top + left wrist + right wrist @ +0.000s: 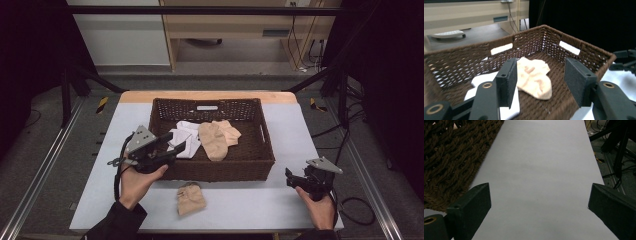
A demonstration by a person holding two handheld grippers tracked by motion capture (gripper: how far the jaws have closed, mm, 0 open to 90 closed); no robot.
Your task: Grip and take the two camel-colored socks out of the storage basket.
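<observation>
Nearest me: beige sock (pixel 190 198) alone on table (pixel 250 205), just before wicker basket (pixel 220 170). My right gripper (pixel 295 181) at near right, jaws wide, empty. My left gripper (pixel 172 145) over basket's near-left rim, jaws parted, empty. Farther in: beige socks (pixel 217 137), white cloth (pixel 185 137).

Readable text: none in any view.
Basket (pixel 260 150): woven brown wall, no label or lettering legible; the pale slots in its walls are handle openings, not tags.
Worktop (pixel 290 125): plain pale surface, no markings.
Left hand-held gripper (pixel 539 80): black jaws and brass-ringed screws, no brand or number legible.
Right hand-held gripper (pixel 539 205): no marking legible.
Floor tape (pixel 102 104): yellow-and-black hazard stripes, no wording.
</observation>
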